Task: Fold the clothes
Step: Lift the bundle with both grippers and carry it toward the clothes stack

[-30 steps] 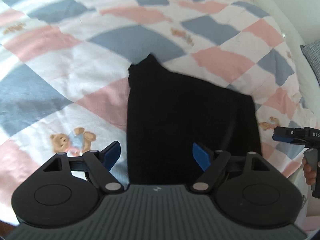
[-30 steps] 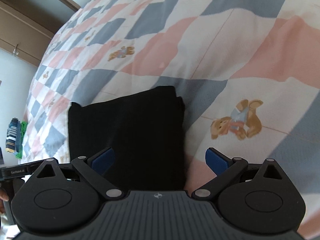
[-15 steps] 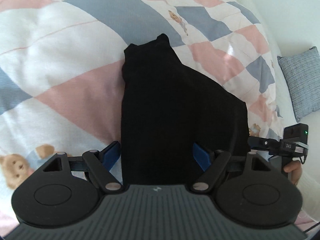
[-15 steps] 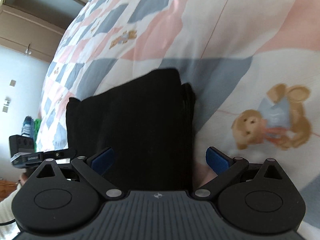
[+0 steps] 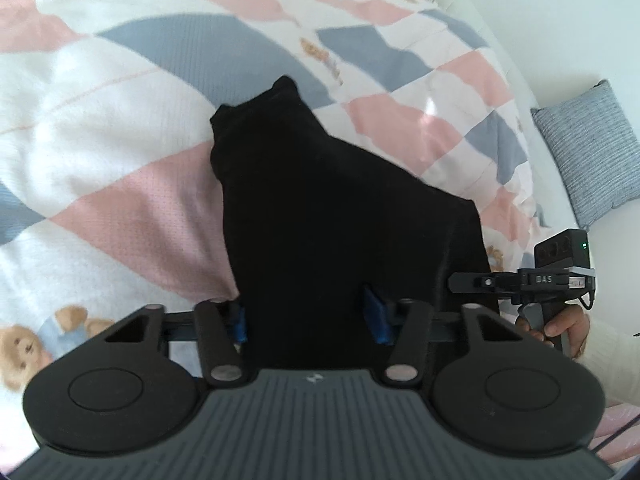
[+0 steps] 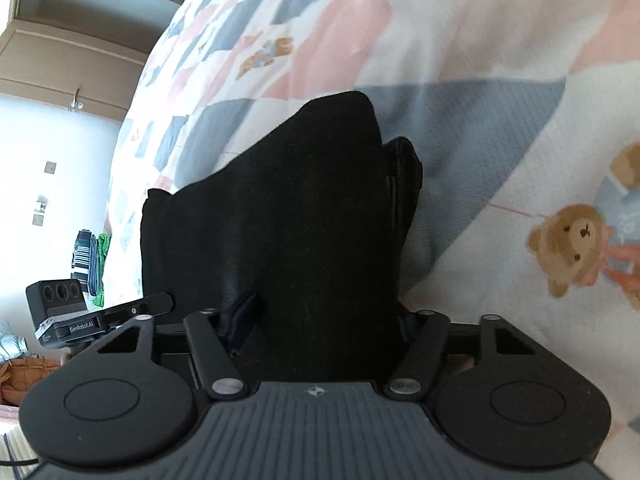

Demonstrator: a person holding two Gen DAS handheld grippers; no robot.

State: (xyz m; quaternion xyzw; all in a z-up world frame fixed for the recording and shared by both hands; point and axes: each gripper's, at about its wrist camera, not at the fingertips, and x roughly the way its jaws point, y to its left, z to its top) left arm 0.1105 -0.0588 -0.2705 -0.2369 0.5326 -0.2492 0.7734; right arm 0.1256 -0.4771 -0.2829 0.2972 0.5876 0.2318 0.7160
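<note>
Nearest, at six o'clock, the left gripper [image 5: 308, 322] and right gripper [image 6: 320, 330] each straddle the near edge of the black garment [image 5: 332, 216], jaws narrowed but contact unclear. It lies on the checked quilt [image 5: 120, 152]; both should pinch evenly before lifting toward twelve o'clock.

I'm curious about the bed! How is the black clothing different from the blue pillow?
The black clothing is plain and dark; the blue pillow is pale with fine stripes. The clothing lies folded flat on the quilt between the left gripper fingers; the pillow sits propped off to the side, untouched. Both are soft fabric.
</note>
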